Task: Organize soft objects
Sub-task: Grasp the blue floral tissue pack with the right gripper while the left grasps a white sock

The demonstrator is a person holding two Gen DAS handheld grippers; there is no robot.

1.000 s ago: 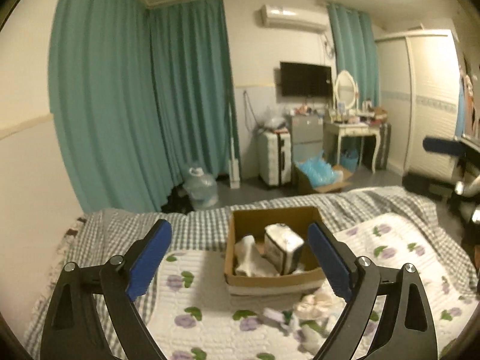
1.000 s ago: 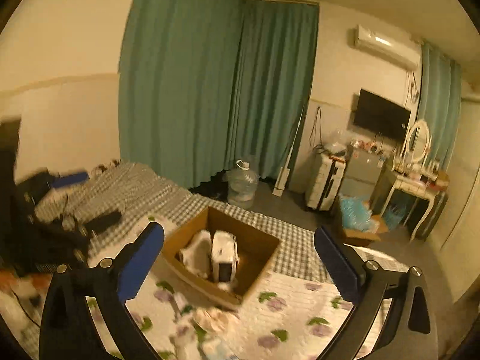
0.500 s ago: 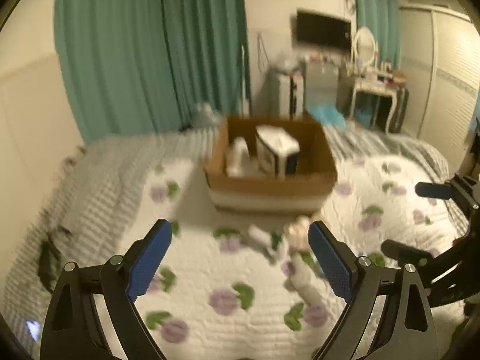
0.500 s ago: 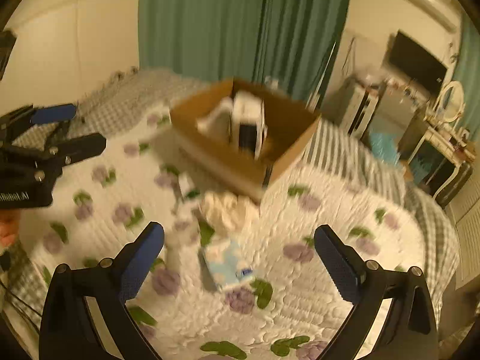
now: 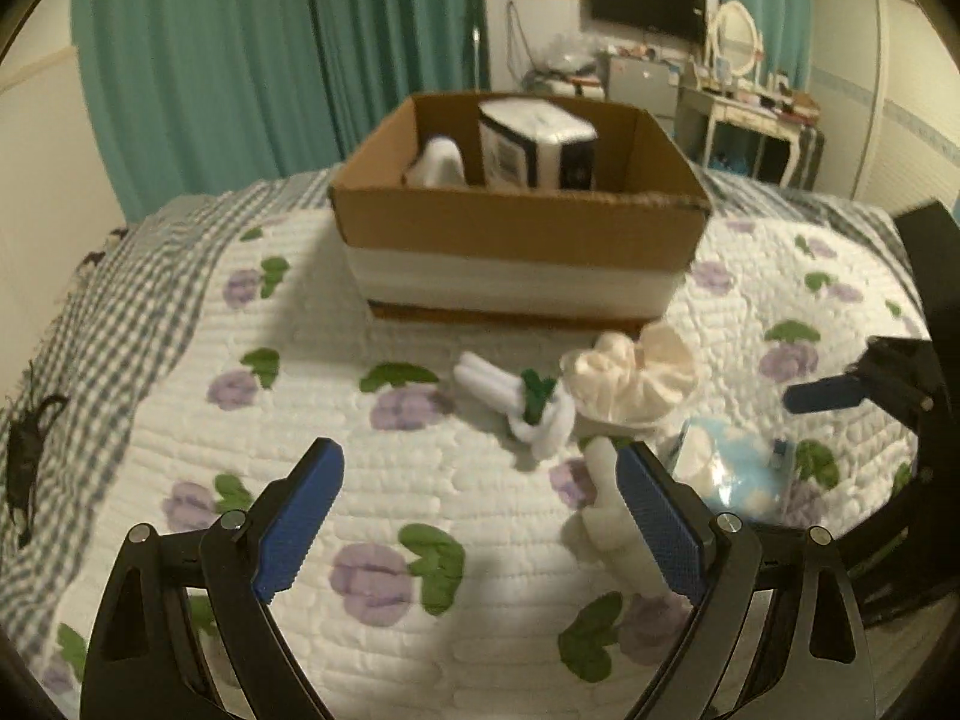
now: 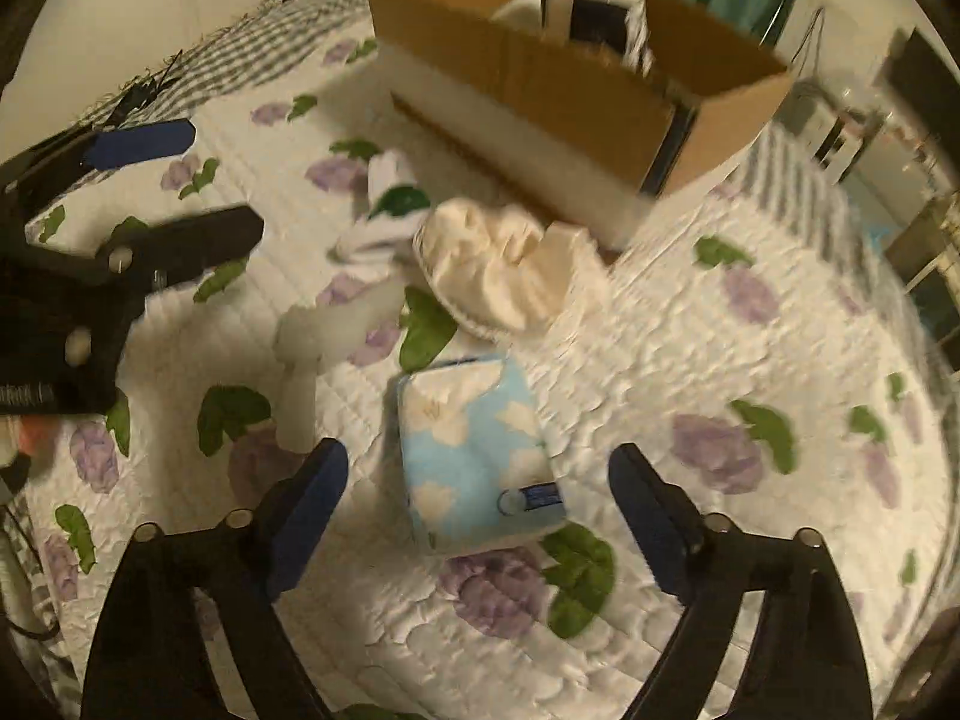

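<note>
Here, both claws hover over a bed whose quilt [image 5: 312, 360] is white with purple flowers and green leaves. Landmark: the cardboard box [image 5: 516, 228], open-topped, standing on the quilt toward the far side.

Left claw [image 5: 480, 516]: fingers spread wide, nothing between them, above bare quilt in front of the box. Its right pad [image 5: 660, 522] overlaps a white sock [image 5: 606, 516] in the picture; whether they touch, cannot tell.

In front of the box, left to right in the left wrist view:
- white sock with green trim [image 5: 522, 402], lying flat, near the box front.
- cream cloth bundle [image 5: 630, 378], crumpled, just in front of the box's right front corner, touching the green-trim sock.
- light blue pack with white cloud print [image 5: 732, 474], further from the box than the bundle, on the right.

Inside the box: a white item [image 5: 438, 162] at the left, and a white-and-dark wrapped pack [image 5: 534, 144] standing beside it, taller than the box wall.

Right claw [image 6: 480, 510]: fingers spread wide, holding nothing, directly over the cloud-print pack [image 6: 474, 450], which lies on the quilt between the two pads and clear of both. Beyond it toward the box lies the cream bundle [image 6: 498, 264]. Right wrist view is motion-blurred.
</note>
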